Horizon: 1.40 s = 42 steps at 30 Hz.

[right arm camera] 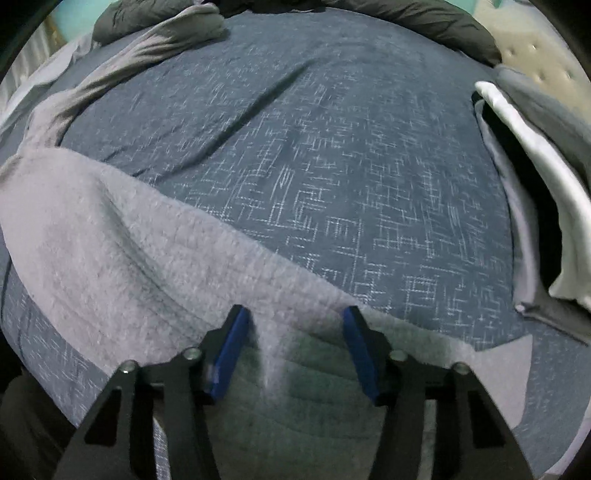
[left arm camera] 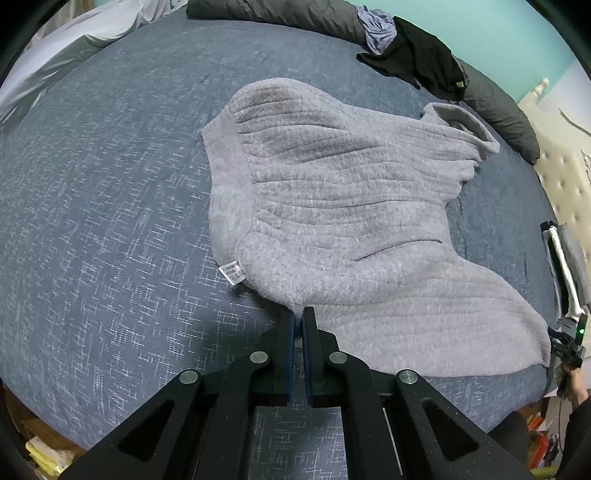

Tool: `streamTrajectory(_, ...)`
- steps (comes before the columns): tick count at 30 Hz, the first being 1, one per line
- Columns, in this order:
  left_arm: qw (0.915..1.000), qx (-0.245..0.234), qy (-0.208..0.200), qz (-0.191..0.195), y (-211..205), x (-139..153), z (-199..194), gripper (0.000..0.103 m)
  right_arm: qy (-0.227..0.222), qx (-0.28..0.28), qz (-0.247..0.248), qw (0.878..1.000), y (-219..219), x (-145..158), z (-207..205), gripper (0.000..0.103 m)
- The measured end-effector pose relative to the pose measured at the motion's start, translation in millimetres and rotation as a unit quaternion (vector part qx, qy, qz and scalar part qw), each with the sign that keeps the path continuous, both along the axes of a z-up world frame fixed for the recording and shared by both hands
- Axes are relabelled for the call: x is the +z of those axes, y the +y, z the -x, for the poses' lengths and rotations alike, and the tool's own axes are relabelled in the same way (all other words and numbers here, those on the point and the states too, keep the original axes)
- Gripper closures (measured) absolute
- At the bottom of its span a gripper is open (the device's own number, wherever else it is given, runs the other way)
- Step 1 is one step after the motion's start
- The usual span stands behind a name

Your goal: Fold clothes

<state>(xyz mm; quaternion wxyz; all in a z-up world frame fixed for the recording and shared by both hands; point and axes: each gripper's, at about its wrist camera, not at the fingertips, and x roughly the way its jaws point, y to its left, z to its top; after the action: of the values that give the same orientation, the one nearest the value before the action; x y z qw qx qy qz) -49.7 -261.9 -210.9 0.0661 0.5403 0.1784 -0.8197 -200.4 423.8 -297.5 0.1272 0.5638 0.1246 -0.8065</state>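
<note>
A grey fleece sweater (left arm camera: 332,206) lies spread across the blue patterned bed, a white label (left arm camera: 232,273) at its near left edge. My left gripper (left arm camera: 299,314) is shut on the sweater's near hem, and the cloth runs right into its fingertips. In the right wrist view the same sweater (right arm camera: 110,240) stretches from the left to under my right gripper (right arm camera: 295,321). That gripper is open, its blue pads (right arm camera: 229,350) standing wide apart above the fabric without pressing it. A sleeve (right arm camera: 147,48) trails off toward the far left.
The bed sheet (left arm camera: 92,221) spreads around the sweater. A dark grey duvet (left arm camera: 498,107) rims the far edge, with a black garment (left arm camera: 424,59) and a bluish one (left arm camera: 376,29) on it. Folded clothes (right arm camera: 535,206) sit at the right, by a tufted headboard (left arm camera: 565,166).
</note>
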Motion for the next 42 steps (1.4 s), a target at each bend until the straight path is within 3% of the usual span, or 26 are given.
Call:
streamTrajectory(1,1.0,0.0,0.0,0.0,-0.4,-0.5,0.4,0.099,0.002,-0.002,-0.001,1.0,1.5,0.1,-0.8,0.063)
streamTrajectory(3,1.0,0.001,0.0,-0.001,-0.8,-0.9,0.8,0.099,0.011,-0.003,-0.008,1.0,6.0,1.4,-6.1,0.09)
streamTrajectory(6,1.0,0.001,0.0,-0.002,-0.5,-1.2,0.9,0.099,0.022,0.001,-0.015,1.0,8.9,5.8,-10.5,0.098)
streamTrajectory(16,0.9998,0.006,0.016,-0.012,-4.3,7.5,-2.4,0.099,0.146,-0.034,-0.044,0.988,15.1,77.5,1.8,0.099)
streamTrajectory(19,0.9998,0.006,0.018,-0.009,-3.6,10.4,-2.1,0.099,0.162,-0.047,-0.062,0.984,-6.4,87.5,9.4,0.099)
streamTrajectory(21,0.9997,0.007,0.023,-0.01,-4.2,13.2,-1.7,0.099,0.157,-0.058,-0.067,0.984,-6.0,80.9,23.9,0.099)
streamTrajectory(25,0.9989,0.013,0.035,-0.028,-6.1,19.4,2.6,0.099,0.094,-0.085,-0.062,0.99,0.7,62.1,43.8,0.095)
streamTrajectory(27,0.999,0.008,0.038,-0.02,-2.6,23.2,7.2,0.099,0.112,-0.096,-0.064,0.987,-3.4,62.4,40.5,0.088)
streamTrajectory(32,0.998,0.003,0.06,-0.019,7.8,40.4,35.9,0.099,0.139,-0.105,0.004,0.985,-13.8,79.6,19.8,0.086)
streamTrajectory(37,0.996,-0.036,0.081,-0.008,42.9,58.1,86.3,0.099,0.141,-0.093,0.041,0.985,-29.8,84.8,7.7,0.085)
streamTrajectory(42,0.994,-0.096,0.051,-0.002,85.0,21.4,129.0,0.097,0.128,-0.093,0.061,0.986,-39.3,80.0,-9.7,0.085)
